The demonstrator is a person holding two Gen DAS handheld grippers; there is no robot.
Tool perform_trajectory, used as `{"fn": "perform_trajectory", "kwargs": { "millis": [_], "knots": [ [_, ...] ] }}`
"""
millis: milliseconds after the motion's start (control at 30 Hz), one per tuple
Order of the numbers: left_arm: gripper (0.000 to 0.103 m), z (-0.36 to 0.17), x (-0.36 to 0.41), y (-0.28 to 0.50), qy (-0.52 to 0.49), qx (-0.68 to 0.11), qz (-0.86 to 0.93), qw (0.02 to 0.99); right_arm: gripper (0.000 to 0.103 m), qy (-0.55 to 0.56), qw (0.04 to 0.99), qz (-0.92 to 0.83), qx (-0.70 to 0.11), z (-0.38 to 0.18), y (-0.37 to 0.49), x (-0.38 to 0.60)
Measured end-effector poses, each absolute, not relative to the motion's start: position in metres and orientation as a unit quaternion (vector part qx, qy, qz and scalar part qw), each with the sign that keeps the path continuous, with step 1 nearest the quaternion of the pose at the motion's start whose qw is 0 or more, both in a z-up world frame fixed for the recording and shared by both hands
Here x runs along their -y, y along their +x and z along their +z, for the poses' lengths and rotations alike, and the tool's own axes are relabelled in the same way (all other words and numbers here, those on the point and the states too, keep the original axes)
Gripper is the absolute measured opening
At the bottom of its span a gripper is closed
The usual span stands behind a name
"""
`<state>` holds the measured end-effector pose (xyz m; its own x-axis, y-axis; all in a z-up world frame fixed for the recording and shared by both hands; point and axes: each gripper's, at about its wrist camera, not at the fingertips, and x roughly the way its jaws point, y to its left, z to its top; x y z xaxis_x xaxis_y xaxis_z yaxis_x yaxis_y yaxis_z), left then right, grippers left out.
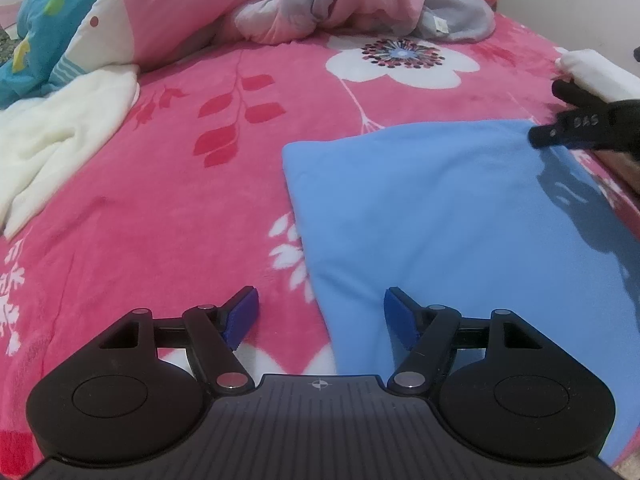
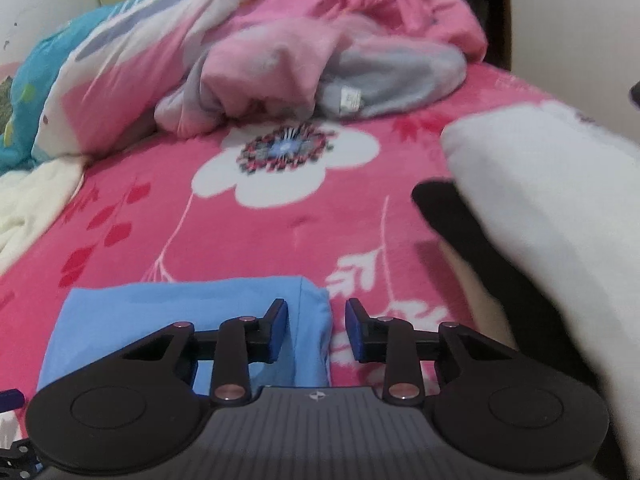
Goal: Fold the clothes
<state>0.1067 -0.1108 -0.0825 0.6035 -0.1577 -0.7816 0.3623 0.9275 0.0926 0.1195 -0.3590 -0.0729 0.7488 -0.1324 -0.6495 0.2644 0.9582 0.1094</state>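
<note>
A pink flowered bed (image 1: 180, 208) carries a folded blue cloth (image 1: 460, 220). Left tongs (image 1: 320, 316) and right tongs (image 2: 317, 330) hover released; pale wall (image 2: 36, 4) behind.

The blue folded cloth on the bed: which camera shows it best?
The left wrist view: the blue cloth lies almost whole across the bedspread. The right wrist view shows only one end of it, partly hidden behind the open right gripper.
</note>
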Motion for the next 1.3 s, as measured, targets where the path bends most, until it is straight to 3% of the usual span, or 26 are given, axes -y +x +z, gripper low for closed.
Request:
{"fn": "perform_trajectory", "kwargs": {
  "millis": [167, 400, 667, 733, 1000, 1300],
  "knots": [
    [0.072, -0.083, 0.111, 0.107, 0.121, -0.421, -0.146, 0.887, 0.031, 0.074, 0.946, -0.097, -0.299, -0.054, 0.112, 0.345],
    [0.073, -0.082, 0.105, 0.108, 0.11, -0.42, -0.153, 0.888, 0.03, 0.076, 0.94, -0.086, -0.32, -0.067, 0.129, 0.341],
    [0.073, -0.073, 0.048, 0.122, -0.083, -0.408, -0.241, 0.877, 0.034, 0.177, 0.921, -0.066, -0.342, -0.071, 0.103, 0.38],
    [0.072, -0.078, 0.04, 0.131, -0.125, -0.42, -0.266, 0.859, 0.041, 0.195, 0.914, -0.052, -0.353, -0.073, 0.092, 0.384],
    [0.069, -0.1, 0.045, 0.159, -0.129, -0.433, -0.31, 0.837, 0.043, 0.275, 0.875, -0.017, -0.397, -0.09, 0.076, 0.402],
    [0.047, -0.112, 0.051, 0.199, -0.163, -0.422, -0.32, 0.832, 0.039, 0.318, 0.87, 0.017, -0.377, -0.11, 0.134, 0.41]
  ]
}}
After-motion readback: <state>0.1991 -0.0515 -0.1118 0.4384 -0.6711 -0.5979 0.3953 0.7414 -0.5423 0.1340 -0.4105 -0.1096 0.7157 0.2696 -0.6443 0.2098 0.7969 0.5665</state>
